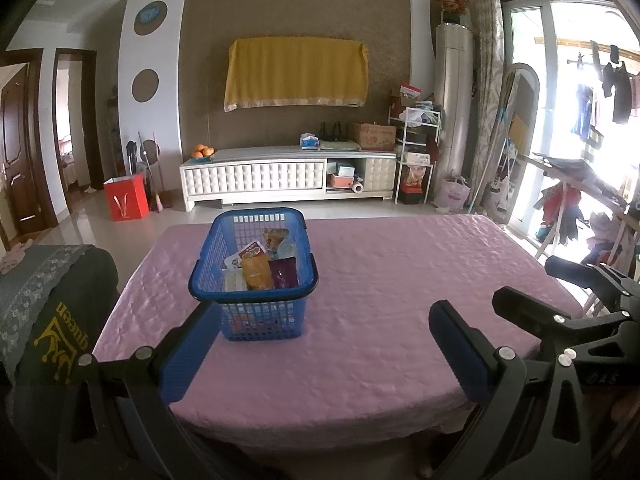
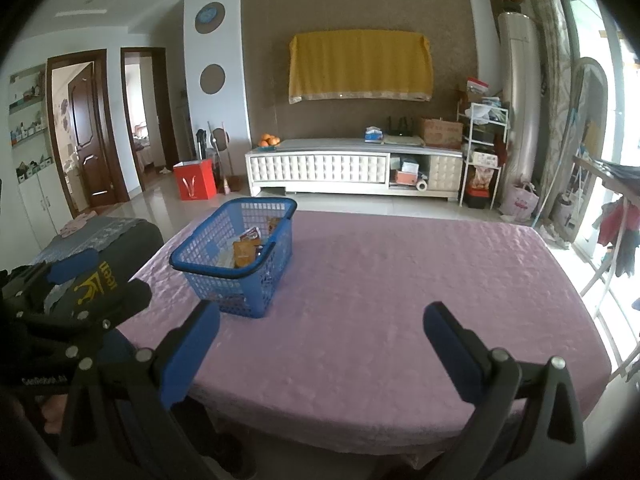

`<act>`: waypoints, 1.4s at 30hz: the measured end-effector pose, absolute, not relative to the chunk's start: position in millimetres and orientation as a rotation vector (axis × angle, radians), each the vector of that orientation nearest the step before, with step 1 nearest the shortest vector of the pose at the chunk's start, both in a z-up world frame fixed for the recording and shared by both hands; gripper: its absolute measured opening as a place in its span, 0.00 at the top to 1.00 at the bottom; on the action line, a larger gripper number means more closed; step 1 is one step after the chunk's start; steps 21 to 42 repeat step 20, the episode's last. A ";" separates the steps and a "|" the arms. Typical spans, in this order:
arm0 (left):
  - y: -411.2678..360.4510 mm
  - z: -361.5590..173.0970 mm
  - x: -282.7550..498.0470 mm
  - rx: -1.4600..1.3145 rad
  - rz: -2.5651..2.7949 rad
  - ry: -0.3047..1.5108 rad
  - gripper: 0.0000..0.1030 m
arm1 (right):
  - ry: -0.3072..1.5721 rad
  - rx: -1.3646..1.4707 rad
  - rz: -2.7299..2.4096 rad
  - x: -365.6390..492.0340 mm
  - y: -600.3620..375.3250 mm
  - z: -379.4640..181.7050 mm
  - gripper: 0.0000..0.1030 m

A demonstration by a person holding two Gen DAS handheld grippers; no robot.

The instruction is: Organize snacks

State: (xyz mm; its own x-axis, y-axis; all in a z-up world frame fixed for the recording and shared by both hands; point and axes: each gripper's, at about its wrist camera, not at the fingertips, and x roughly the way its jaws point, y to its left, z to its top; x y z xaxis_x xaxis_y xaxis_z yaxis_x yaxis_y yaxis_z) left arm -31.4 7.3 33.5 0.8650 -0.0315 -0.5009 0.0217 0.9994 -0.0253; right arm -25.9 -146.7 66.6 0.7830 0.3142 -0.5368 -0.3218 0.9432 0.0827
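The blue basket (image 1: 254, 276) stands on the left half of the pink-covered worktop (image 1: 400, 300) with the snack packets (image 1: 262, 266) piled loosely inside, all apparently gathered; both tools, left tool (image 1: 320, 344) and right tool (image 2: 320, 348), hover near the front edge, wide and empty. Risk, as judged: a careless reach could catch the thin rim and tip or slide the light basket on the slick cloth. Packet labels are unreadable, lower packets are hidden behind the mesh wall, and fisheye edges cut off the worktop's corners.
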 end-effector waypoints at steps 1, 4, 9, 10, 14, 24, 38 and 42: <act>7.1 33.1 -31.4 -0.020 -0.027 0.527 0.00 | 0.577 -0.013 0.344 -25.9 -146.5 66.7 0.00; 7.8 33.5 -33.0 -0.026 -0.031 0.531 0.00 | 0.576 -0.011 0.346 -26.0 -146.3 66.8 0.00; 9.0 34.3 -34.4 -0.027 -0.028 0.530 0.00 | 0.570 -0.012 0.350 -27.7 -146.8 69.2 0.00; 8.3 35.0 -34.6 -0.028 -0.028 0.528 0.00 | 0.570 -0.012 0.350 -28.1 -146.4 69.3 0.00; 8.5 34.7 -34.9 -0.029 -0.029 0.530 0.00 | 0.568 -0.013 0.350 -27.6 -147.2 70.3 0.00; 8.1 35.5 -35.8 -0.029 -0.027 0.527 0.00 | 0.567 -0.011 0.352 -28.1 -147.6 71.2 0.00; 8.1 35.5 -35.8 -0.029 -0.027 0.527 0.00 | 0.567 -0.011 0.352 -28.1 -147.6 71.2 0.00; 8.1 35.5 -35.8 -0.029 -0.027 0.527 0.00 | 0.567 -0.011 0.352 -28.1 -147.6 71.2 0.00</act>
